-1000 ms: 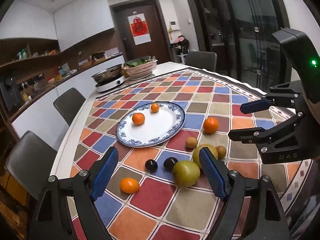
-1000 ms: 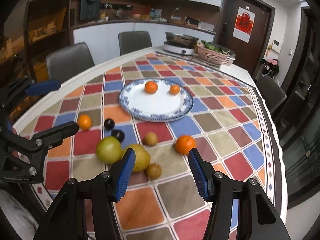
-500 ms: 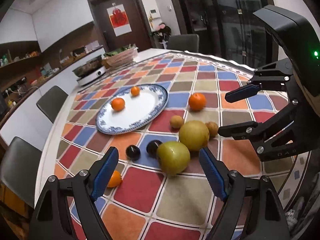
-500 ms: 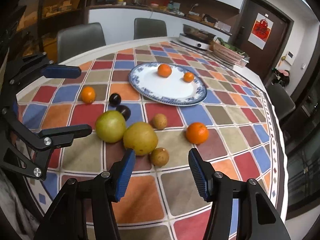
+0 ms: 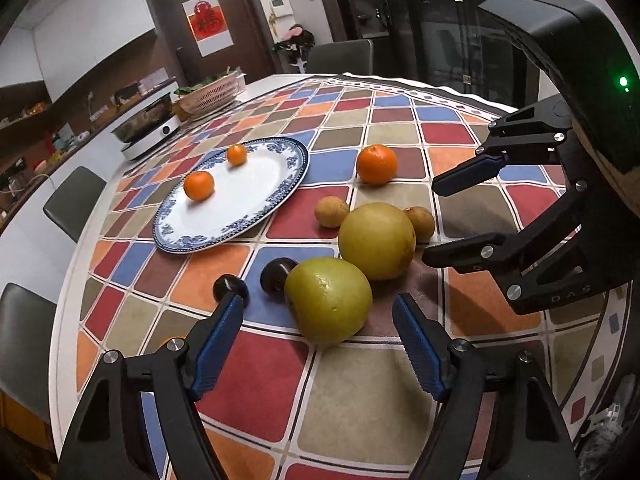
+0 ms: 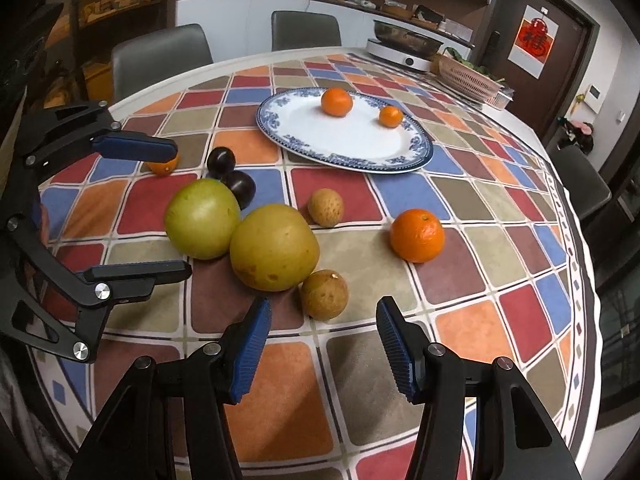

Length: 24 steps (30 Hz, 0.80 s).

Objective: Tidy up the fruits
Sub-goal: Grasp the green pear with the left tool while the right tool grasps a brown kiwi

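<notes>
While the left gripper (image 5: 316,312), whose jaws have just been closing, is held unclenched around a green fruit (image 5: 328,300) on the tablecloth (image 5: 260,392), the right gripper (image 6: 324,340) is held released, empty, near a brown fruit (image 6: 325,294).

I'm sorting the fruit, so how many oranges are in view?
4: two on the plate, orange and orange; one orange right of the plate; one orange partly hidden behind the left gripper.
</notes>
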Tool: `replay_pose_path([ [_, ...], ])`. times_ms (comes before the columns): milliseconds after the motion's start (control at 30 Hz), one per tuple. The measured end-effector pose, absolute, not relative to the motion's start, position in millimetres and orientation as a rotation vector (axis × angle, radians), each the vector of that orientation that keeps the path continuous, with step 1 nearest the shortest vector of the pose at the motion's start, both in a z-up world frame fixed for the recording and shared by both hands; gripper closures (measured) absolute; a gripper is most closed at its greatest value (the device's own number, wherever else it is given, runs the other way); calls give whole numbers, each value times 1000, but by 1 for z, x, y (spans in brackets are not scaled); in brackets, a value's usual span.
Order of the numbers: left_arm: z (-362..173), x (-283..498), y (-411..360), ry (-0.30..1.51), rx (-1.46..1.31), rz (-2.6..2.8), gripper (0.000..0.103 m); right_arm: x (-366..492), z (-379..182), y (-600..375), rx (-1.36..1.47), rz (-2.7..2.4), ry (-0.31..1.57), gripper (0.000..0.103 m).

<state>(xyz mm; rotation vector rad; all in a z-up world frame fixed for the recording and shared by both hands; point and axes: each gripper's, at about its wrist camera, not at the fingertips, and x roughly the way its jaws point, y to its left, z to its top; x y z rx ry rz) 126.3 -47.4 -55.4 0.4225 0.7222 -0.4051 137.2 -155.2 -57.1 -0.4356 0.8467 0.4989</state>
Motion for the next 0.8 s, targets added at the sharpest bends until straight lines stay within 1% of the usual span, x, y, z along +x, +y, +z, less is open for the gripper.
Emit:
replay_pose_path([
  [100, -59, 129, -48, 733, 420, -414, 29, 139, -59, -155, -442, 500, 844, 48],
  [133, -60, 131, -48, 735, 421, -415, 29, 140, -60, -155, -445, 501, 842, 52],
  [167, -61, 132, -48, 738, 422, -415, 29, 141, -60, -154, -448, 502, 842, 53],
  [233, -63, 135, -47, 746, 421, -415, 30, 144, -62, -154, -452, 503, 846, 53],
  [400, -64, 139, -47, 757, 409, -417, 35, 149, -64, -153, -445, 506, 855, 58],
  [467, -64, 140, -47, 760, 403, -418, 38, 150, -65, -153, -440, 508, 857, 61],
  [600, -63, 143, -48, 773, 386, -404, 42, 152, -66, -154, -417, 510, 871, 64],
  [700, -63, 145, -48, 794, 355, -412, 51, 154, -67, -154, -391, 515, 884, 68],
  [733, -62, 144, -48, 800, 345, -412, 54, 155, -67, -155, -385, 515, 889, 71],
  [767, -62, 144, -49, 802, 341, -404, 54, 155, -67, -156, -377, 517, 892, 74],
  [800, -62, 144, -49, 802, 335, -398, 54, 155, -67, -156, -370, 518, 896, 74],
])
